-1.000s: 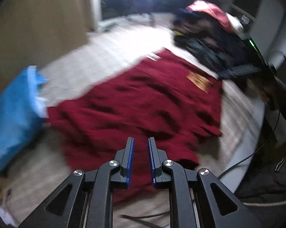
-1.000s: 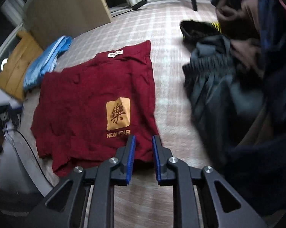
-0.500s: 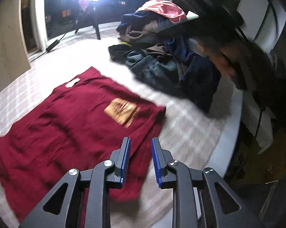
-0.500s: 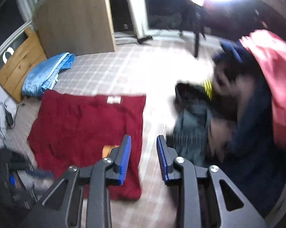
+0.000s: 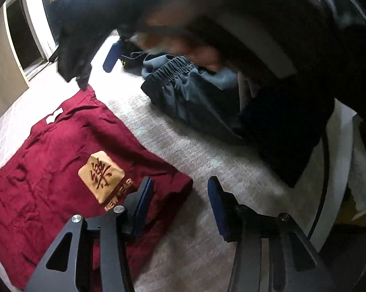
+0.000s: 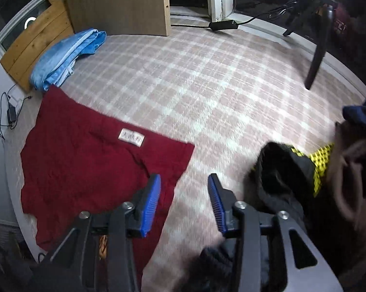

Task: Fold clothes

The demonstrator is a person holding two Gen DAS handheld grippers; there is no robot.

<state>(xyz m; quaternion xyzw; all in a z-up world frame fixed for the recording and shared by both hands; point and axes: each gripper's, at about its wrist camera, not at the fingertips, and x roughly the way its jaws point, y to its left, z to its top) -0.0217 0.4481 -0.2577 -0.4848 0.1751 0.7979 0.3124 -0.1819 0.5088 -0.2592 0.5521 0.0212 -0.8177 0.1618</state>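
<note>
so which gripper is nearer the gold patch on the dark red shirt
Left. The left gripper hangs just beside the gold patch on the dark red shirt; the right gripper is beyond the shirt's far edge.

Matt red cloth shirt [image 5: 61,170], fuzzy plaid blanket [image 6: 207,85], wooden board [image 6: 115,2]

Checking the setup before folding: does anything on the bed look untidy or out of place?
The red shirt lies flat but wrinkled, its bottom hem uneven. To its right, dark clothes sit in an unsorted heap. Nothing looks damaged or spilled.

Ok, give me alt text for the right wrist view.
Open right tongs hover over a plaid blanket, empty, a flat dark red shirt to their left and a dark clothes pile to their right.
</note>
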